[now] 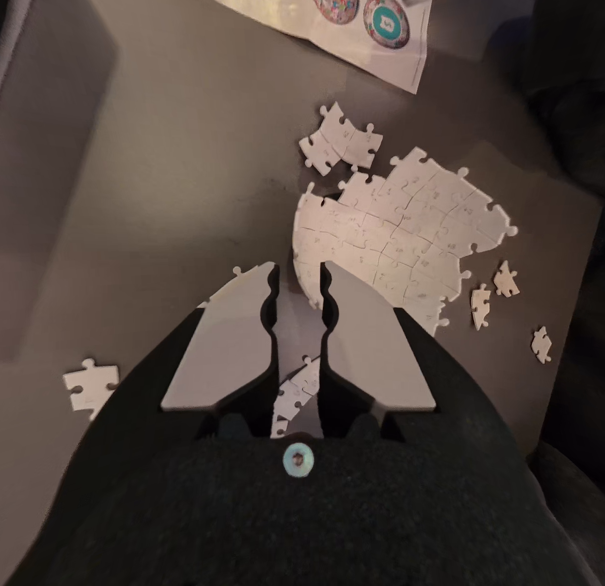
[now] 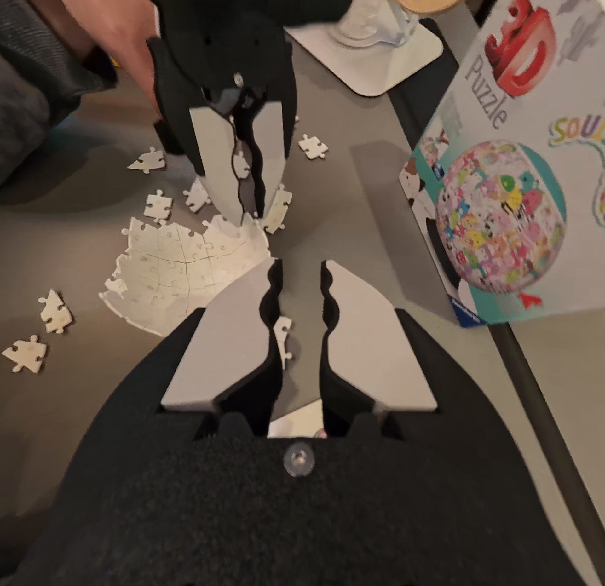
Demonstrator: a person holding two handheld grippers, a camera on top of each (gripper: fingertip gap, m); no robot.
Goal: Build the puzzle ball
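On grey table (image 2: 343, 184): curved puzzle shell (image 2: 183, 269), white side up, loose pieces around. Left gripper (image 2: 250, 218) tips nearly together at shell rim; right gripper (image 2: 301, 266) apart, empty.

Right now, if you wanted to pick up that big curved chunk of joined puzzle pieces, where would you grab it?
Probably by the raised rim. The assembled shell lies like a bowl, its smooth edge lifted off the table. The left gripper is already at that edge, so pinch the thin wall there from above, one finger inside and one outside.
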